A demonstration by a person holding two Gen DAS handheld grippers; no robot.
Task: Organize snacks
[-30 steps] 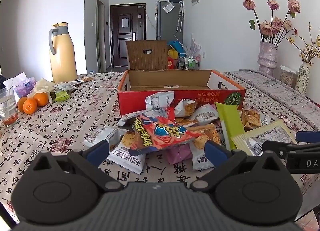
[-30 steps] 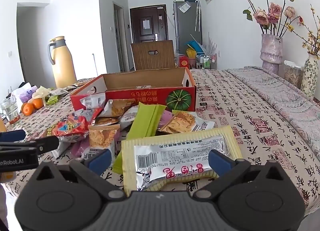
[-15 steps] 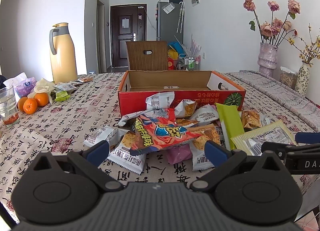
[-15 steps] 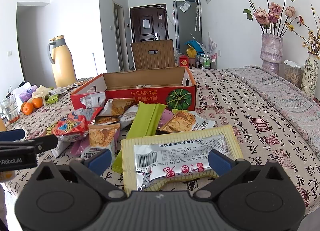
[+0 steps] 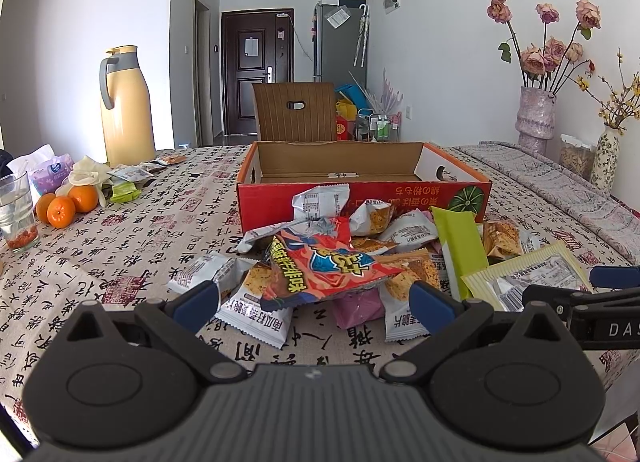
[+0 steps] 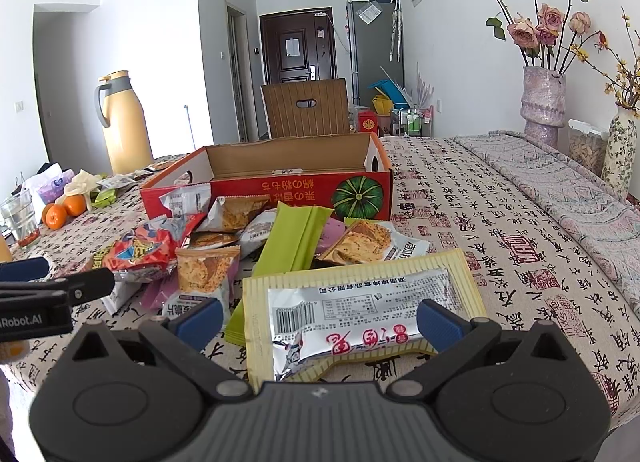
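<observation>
A pile of snack packets lies on the patterned tablecloth in front of an open red cardboard box [image 5: 362,192] [image 6: 280,192], which looks empty. On top of the pile sits a red and blue chip bag [image 5: 324,266] [image 6: 140,250]. A long green packet [image 5: 460,250] [image 6: 296,240] and a flat yellow-edged silver packet [image 6: 360,306] [image 5: 528,282] lie to the right. My left gripper [image 5: 314,304] is open, just short of the chip bag. My right gripper [image 6: 320,322] is open above the near end of the yellow-edged packet, not touching it.
At the left stand a yellow thermos jug [image 5: 126,106], oranges [image 5: 66,204], a glass [image 5: 16,218] and small wrappers. Two vases with flowers [image 5: 536,118] [image 6: 618,150] and a jar stand along the right edge. A brown chair back [image 5: 296,112] is behind the box.
</observation>
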